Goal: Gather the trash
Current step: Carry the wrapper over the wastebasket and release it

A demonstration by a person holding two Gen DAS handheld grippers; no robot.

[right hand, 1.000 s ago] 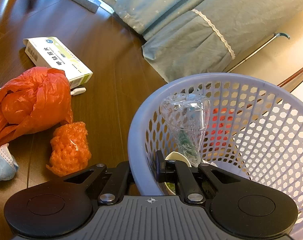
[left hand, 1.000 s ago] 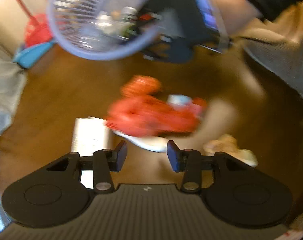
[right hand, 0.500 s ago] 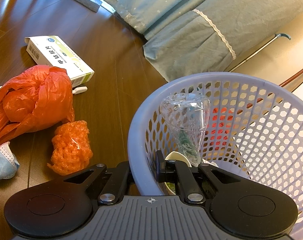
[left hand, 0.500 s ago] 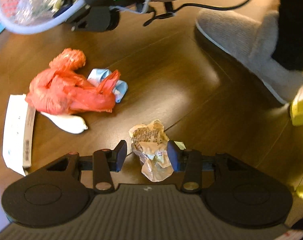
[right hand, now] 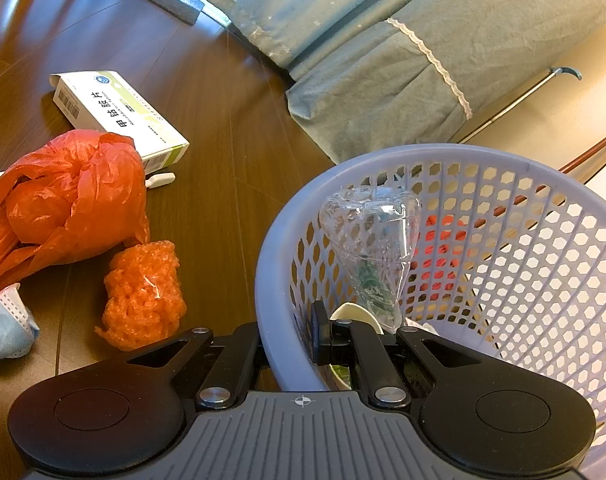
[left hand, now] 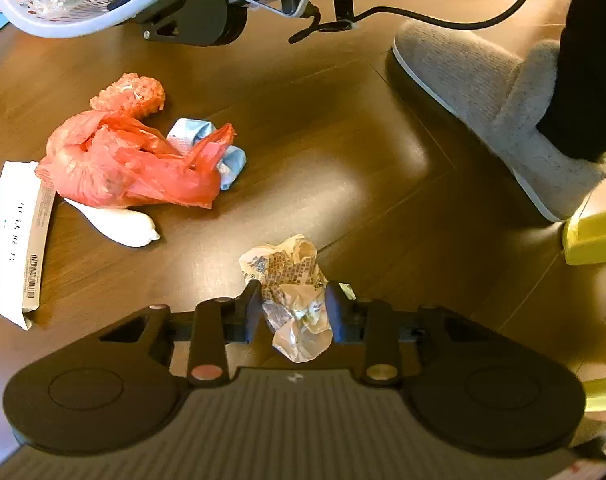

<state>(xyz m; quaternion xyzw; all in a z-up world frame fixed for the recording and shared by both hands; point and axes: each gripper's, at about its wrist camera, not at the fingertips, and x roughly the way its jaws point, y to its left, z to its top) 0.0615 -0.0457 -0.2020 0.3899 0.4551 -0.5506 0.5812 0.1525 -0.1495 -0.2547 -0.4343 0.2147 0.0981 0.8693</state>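
Note:
A crumpled printed wrapper [left hand: 291,276] lies on the wooden floor between the fingers of my left gripper [left hand: 293,308], which presses it from both sides. To the left lie a red plastic bag [left hand: 123,168], an orange foam net [left hand: 131,94], a blue face mask [left hand: 227,156], a white medicine box [left hand: 15,236] and a white oblong piece [left hand: 119,222]. My right gripper [right hand: 291,336] is shut on the rim of the lavender mesh basket [right hand: 463,160], which holds a crushed clear bottle [right hand: 371,240]. The red bag [right hand: 63,200] and foam net [right hand: 143,292] lie left of the basket.
A person's foot in a grey slipper [left hand: 495,112] stands at the right, with a yellow object [left hand: 595,236] beside it. Teal bedding [right hand: 383,60] hangs to the floor behind the basket. A cable runs from the right hand's device.
My left gripper swung from the red bag to the crumpled wrapper, came down around it, and its fingers narrowed onto it. The right gripper and basket barely moved.

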